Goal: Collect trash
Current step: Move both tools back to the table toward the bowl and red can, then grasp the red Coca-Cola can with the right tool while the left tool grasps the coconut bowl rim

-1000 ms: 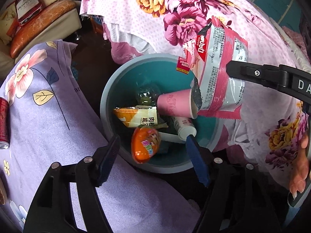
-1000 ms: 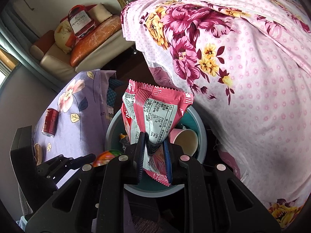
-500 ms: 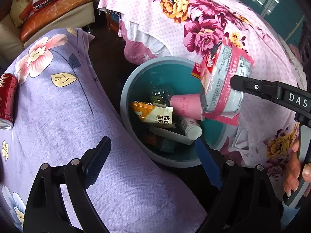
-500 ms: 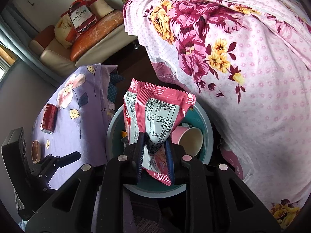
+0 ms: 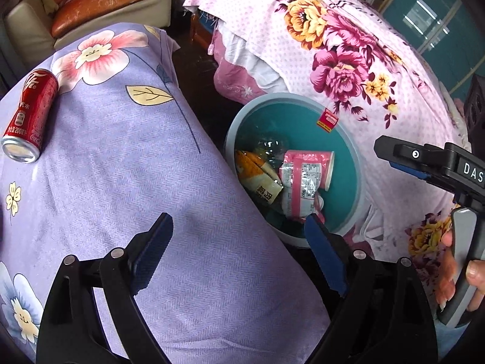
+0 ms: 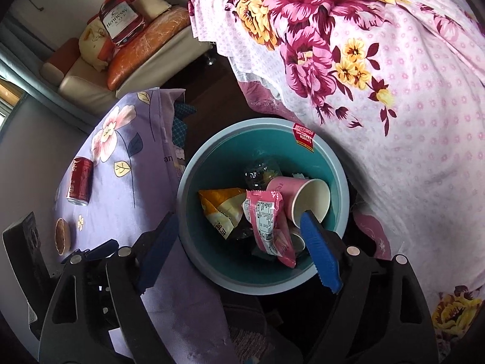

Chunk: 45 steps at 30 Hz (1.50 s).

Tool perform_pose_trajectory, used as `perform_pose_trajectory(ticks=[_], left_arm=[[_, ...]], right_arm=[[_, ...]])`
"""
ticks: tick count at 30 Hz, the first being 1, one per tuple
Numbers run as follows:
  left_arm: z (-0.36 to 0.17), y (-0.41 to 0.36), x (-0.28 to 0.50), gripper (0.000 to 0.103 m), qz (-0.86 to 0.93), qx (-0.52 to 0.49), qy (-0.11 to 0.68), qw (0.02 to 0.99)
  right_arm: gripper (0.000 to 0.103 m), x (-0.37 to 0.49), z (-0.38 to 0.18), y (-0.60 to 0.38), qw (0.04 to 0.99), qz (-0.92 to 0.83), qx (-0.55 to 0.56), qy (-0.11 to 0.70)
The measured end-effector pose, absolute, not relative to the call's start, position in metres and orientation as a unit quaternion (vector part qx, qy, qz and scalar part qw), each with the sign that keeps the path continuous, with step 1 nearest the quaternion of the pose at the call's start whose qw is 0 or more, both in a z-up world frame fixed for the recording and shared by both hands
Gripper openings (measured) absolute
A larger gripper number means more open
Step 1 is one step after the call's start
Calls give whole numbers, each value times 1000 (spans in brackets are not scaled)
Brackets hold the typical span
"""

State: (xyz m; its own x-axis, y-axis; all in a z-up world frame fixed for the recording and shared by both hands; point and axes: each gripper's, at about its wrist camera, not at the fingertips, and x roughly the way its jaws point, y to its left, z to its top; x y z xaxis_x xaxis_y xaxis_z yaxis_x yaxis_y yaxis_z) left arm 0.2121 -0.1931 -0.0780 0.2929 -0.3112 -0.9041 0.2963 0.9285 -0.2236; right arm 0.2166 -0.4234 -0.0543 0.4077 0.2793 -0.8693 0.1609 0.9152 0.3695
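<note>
Right gripper (image 6: 242,244) fingers just spread and dropped the pink wrapper (image 6: 266,221) into the teal bin (image 6: 194,163), left gripper (image 5: 239,247) spread empty over the purple worktop (image 5: 121,157), red can (image 5: 28,118) likely next.

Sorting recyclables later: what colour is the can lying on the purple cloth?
The can is red with white lettering, clearest in the left wrist view.

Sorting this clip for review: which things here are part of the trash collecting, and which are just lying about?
Job:
- teal bin
- pink snack wrapper, in the bin
- pink paper cup, in the bin
- orange packet, in the bin
- red can, on the purple cloth, likely next

Lying about:
- floral bedspread
- sofa cushions
</note>
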Motion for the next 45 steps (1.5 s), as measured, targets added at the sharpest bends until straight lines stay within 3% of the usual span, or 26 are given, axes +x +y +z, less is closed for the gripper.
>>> perform_pose_trajectory(ticks=[30, 45], left_arm=[[-57, -34, 187, 92, -131, -103, 526, 834], [-61, 133, 184, 92, -13, -181, 503, 845]], right_arm=[[83, 222, -17, -261, 807, 102, 105, 571], [83, 264, -24, -142, 782, 163, 31, 601]])
